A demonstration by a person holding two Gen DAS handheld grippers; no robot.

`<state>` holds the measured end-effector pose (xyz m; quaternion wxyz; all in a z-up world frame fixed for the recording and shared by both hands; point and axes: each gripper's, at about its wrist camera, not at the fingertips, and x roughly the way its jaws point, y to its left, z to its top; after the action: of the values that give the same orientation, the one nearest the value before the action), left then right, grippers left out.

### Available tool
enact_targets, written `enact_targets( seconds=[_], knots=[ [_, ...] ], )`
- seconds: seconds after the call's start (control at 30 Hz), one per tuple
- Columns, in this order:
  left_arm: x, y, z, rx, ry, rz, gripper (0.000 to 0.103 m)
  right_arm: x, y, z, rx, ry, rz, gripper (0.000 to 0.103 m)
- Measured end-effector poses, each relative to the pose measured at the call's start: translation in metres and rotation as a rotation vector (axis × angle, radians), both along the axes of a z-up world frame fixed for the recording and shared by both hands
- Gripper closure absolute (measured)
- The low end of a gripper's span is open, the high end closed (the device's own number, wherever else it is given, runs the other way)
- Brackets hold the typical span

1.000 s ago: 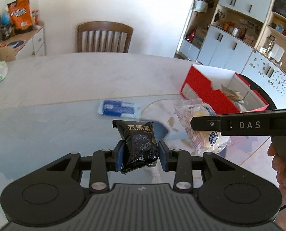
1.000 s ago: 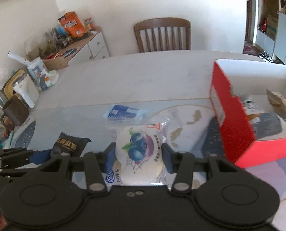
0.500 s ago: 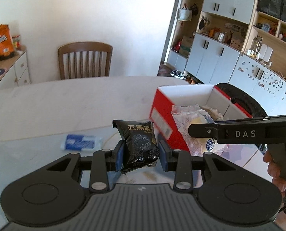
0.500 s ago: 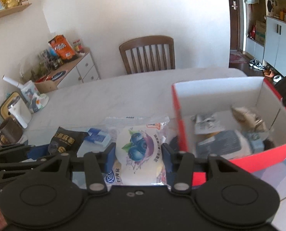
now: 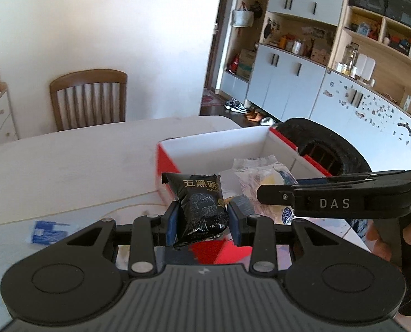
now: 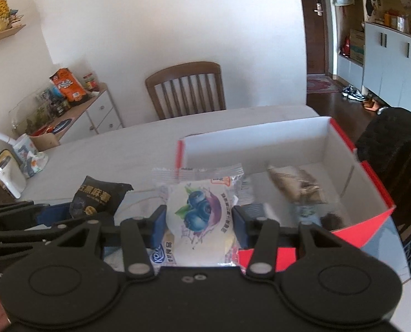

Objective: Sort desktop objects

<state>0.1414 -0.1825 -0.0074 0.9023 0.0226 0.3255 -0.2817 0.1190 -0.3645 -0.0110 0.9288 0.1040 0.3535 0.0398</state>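
Carrying step — my left gripper (image 5: 202, 217) clamps the black packet (image 5: 201, 207), my right gripper (image 6: 199, 221) the blueberry pastry (image 6: 200, 215); next, release over the red box (image 6: 377, 185) at one o'clock.

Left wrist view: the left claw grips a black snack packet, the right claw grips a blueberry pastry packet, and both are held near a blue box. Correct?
Not quite: the box is red outside and white inside, not blue, as both wrist views show. The rest holds: the left claw grips the black snack packet, and the right claw grips the blueberry pastry packet.
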Motion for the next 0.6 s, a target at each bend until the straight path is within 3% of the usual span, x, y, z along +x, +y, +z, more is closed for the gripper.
enact_targets(
  seconds=[0.27,0.6],
  knots=[
    [0.021,-0.054,-0.006,0.033,0.0,-0.046,0.068,0.009,-0.041,-0.006,-0.026,0.02,-0.048,0.054],
    [0.065,-0.088,-0.021,0.073,0.022,-0.081,0.068,0.028,-0.068,-0.026,-0.063,0.061,-0.087,0.054]
  ],
)
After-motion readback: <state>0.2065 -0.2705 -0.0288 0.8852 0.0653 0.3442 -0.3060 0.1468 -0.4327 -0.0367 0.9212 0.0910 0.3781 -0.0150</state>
